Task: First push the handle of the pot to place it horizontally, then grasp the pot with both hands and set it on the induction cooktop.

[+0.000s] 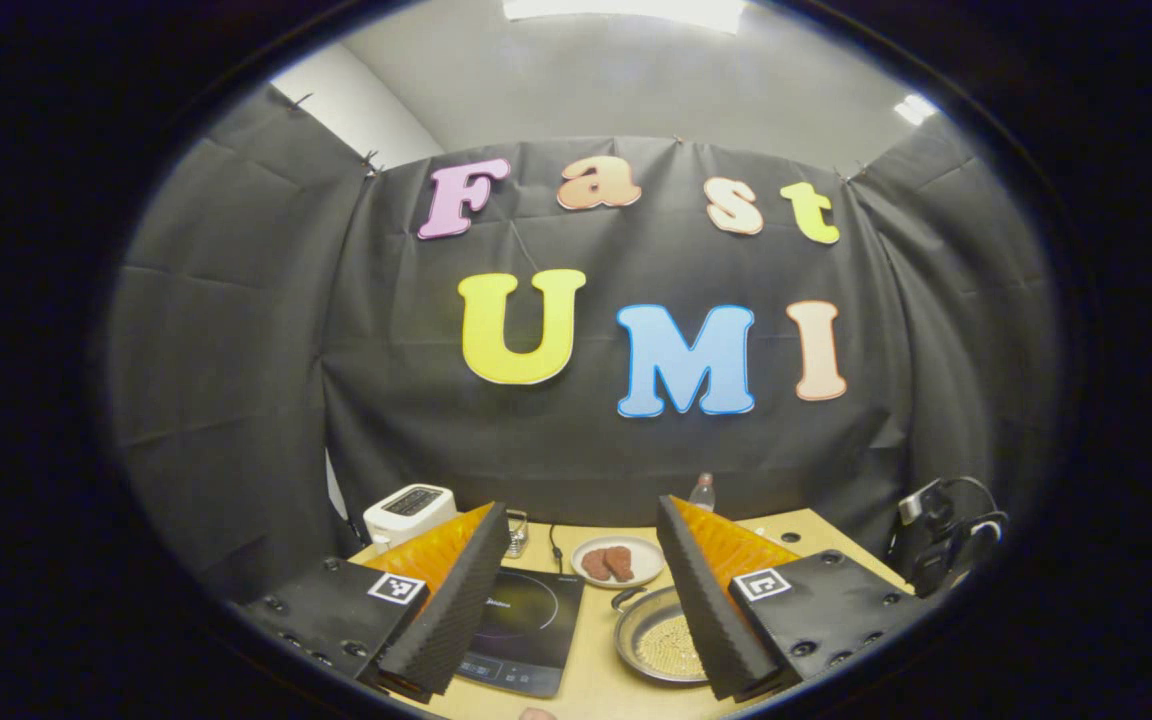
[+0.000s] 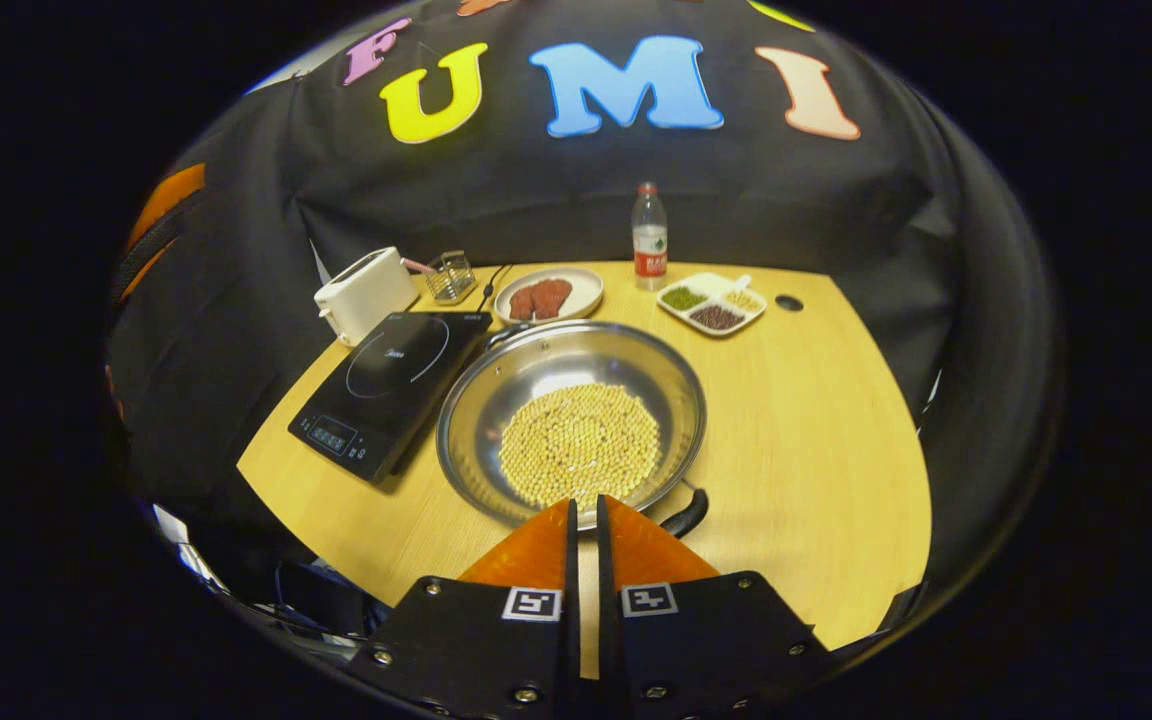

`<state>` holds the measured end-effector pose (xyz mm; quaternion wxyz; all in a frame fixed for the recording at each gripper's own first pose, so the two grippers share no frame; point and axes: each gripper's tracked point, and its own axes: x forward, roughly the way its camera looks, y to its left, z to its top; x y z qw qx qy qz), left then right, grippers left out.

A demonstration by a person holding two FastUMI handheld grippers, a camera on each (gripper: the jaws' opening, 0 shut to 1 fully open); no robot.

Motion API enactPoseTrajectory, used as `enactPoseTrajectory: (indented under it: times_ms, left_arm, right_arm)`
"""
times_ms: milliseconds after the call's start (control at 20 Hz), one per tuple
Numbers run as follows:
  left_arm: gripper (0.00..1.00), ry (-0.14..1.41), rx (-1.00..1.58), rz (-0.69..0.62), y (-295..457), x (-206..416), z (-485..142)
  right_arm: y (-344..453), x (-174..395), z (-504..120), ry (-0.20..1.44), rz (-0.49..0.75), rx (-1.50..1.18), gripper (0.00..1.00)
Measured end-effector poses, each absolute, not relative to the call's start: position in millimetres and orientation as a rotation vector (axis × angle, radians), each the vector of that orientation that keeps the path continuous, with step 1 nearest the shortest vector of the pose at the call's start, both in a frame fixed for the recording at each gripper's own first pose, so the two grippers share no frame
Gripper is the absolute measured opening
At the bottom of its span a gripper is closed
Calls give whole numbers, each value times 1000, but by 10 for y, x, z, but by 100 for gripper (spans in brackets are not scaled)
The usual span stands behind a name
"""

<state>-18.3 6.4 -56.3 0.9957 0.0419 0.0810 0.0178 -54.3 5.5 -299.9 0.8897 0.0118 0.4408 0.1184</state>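
Centrally in the right gripper view, the round stainless-steel pot (image 2: 572, 432) sits on the pale wooden bench (image 2: 816, 440), its rim touching or just beside the right edge of the flat black induction cooktop (image 2: 391, 388) at its 9 o'clock. One dark handle (image 2: 684, 515) curves out at the pot's 5 o'clock, a second handle (image 2: 502, 334) shows at its 11 o'clock, so the handle line runs diagonally. A round bed of pale yellow beans (image 2: 580, 443) covers the pot's bottom. At 12 o'clock a white plate (image 2: 548, 294) carries reddish-brown meat slices (image 2: 539, 298). At 1 o'clock a white divided dish (image 2: 712, 303) holds green, dark and pale grains in separate sections, with a clear plastic bottle (image 2: 649, 236) behind it. A white toaster (image 2: 366, 292) stands at 10 o'clock.

The right gripper (image 2: 584, 508) hovers at the pot's near rim, jaws nearly closed on nothing, a thin slit between them. The left gripper (image 1: 581, 545) hangs high, jaws spread wide and empty.
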Motion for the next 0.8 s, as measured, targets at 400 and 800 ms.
enactPoseTrajectory:
  times_ms: [400, 800]
  left_arm:
    - [96, 177, 96, 102, 178, -276, -587]
    - [96, 193, 109, 135, 208, -311, -587]
  right_arm:
    - [97, -705, -3535, 1128, 298, 16, 8]
    - [48, -558, -3771, 1197, 259, 21, 7]
